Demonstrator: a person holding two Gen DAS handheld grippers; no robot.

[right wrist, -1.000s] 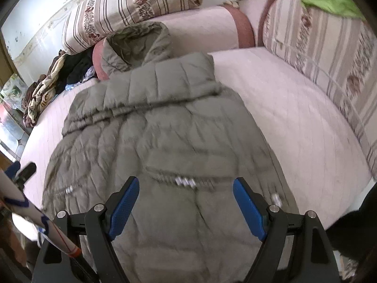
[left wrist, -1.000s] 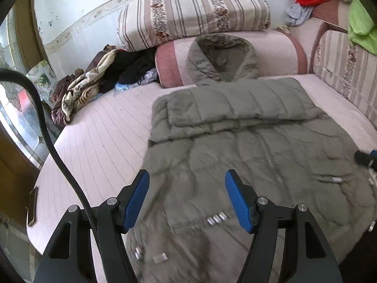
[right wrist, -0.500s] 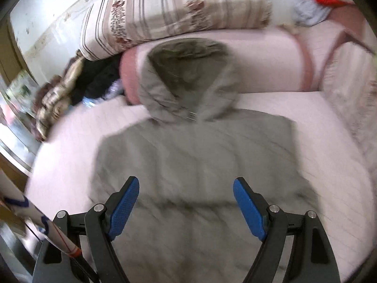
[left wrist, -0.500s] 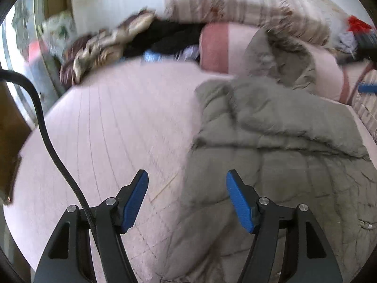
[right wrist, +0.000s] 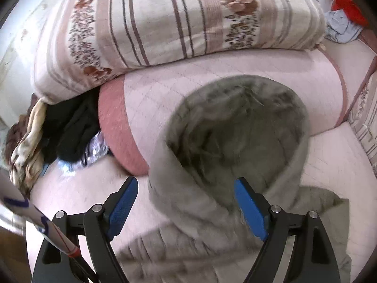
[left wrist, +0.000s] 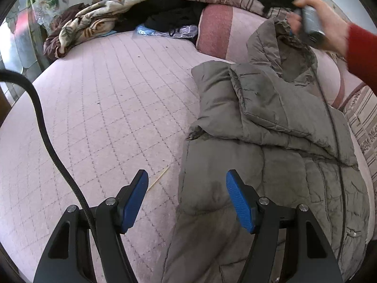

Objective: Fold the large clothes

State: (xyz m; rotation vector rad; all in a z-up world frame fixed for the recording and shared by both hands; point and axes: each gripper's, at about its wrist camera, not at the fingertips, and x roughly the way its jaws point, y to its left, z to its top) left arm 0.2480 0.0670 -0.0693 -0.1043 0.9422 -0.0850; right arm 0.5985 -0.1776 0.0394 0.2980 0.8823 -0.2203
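An olive-grey padded hooded coat [left wrist: 271, 146] lies flat on the pink quilted bed [left wrist: 106, 108], sleeves folded in across its body. My left gripper [left wrist: 187, 197] is open and empty, low over the coat's left edge. In the left wrist view a hand in a red sleeve holds the right gripper's body [left wrist: 304, 4] above the hood. My right gripper [right wrist: 186, 204] is open and empty, with the left rim of the hood [right wrist: 238, 127] between its blue pads [right wrist: 249, 212]. The hood leans against a pink bolster [right wrist: 212, 70].
A striped floral pillow [right wrist: 179, 16] sits on the bolster. A heap of blankets and dark clothes [left wrist: 113, 16] lies at the bed's far left. A striped cushion [left wrist: 365, 127] lines the right side. A black cable [left wrist: 47, 136] crosses the left wrist view.
My right gripper moved from the coat's hem up to the hood. My left gripper swung left to the coat's left edge and came closer to the bed.
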